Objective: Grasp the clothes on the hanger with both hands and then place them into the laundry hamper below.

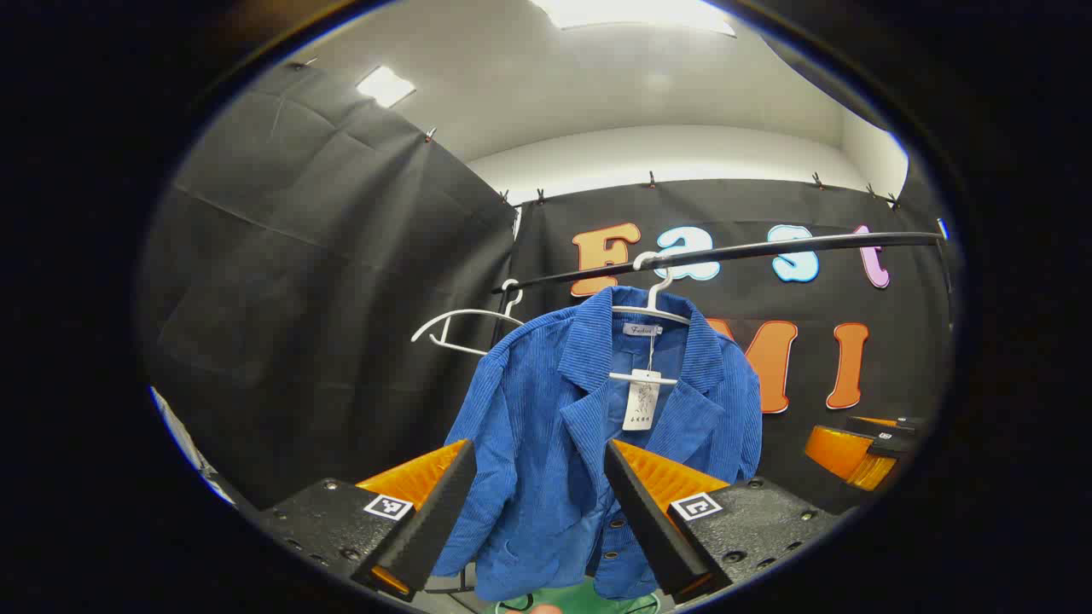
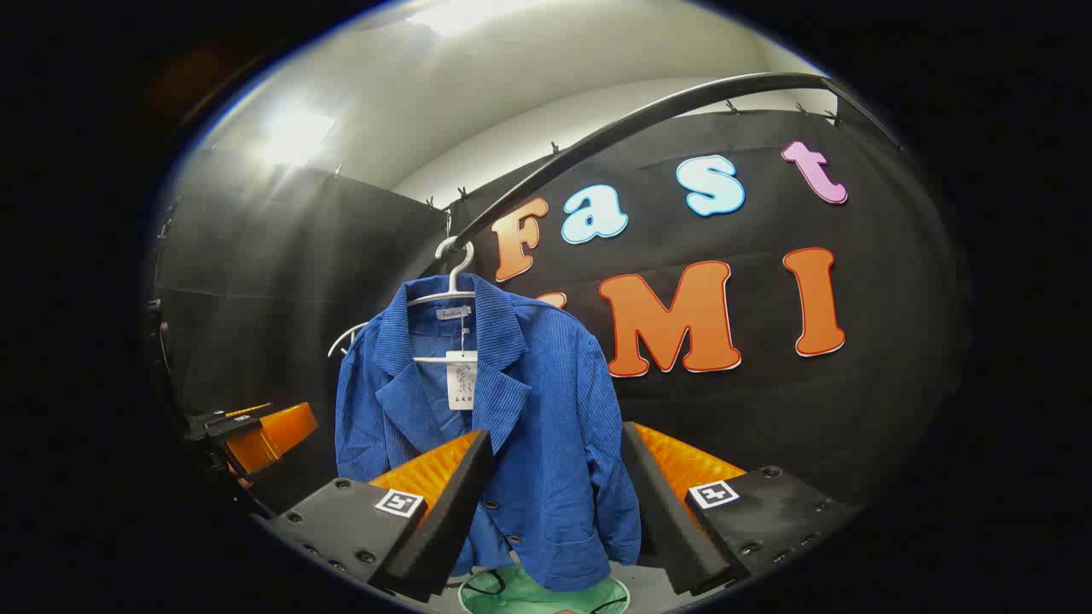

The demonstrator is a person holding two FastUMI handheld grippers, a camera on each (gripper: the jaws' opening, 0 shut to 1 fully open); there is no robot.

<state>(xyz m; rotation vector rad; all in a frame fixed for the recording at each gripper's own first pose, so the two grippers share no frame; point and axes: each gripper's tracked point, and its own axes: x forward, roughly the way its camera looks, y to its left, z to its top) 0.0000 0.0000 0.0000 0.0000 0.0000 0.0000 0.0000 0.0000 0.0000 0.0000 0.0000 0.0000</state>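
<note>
Two forward views toward a garment rail. One blue corduroy jacket (image 1: 589, 443) hung on a white hanger (image 1: 653, 311) hooked over the dark rail (image 1: 768, 249), with a paper tag (image 1: 641, 399) dangling at the collar. A second white hanger, the empty hanger (image 1: 461, 328), hung on the same rail just beside it. Below the jacket's hem, part of one green laundry hamper (image 2: 546, 597) was visible. The left gripper (image 1: 537, 512) stood with its jaws wide apart, framing the jacket's lower front but apart from the cloth and holding nothing; the right gripper (image 2: 554, 503) was likewise wide open and empty, the jacket's right side lying between its fingers in the view. Count: one jacket, two hangers, one rail, one hamper, two grippers.

Likely hazards, as judged from this arrangement: closing on only a thin fold of the ribbed cloth could let it slip; pulling downward before the shoulders cleared the hanger could drag the hanger off the rail or swing it into the empty hanger; uneven pulls by the two grippers could leave one sleeve caught; a loose release could drape the jacket over the hamper's rim.
</note>
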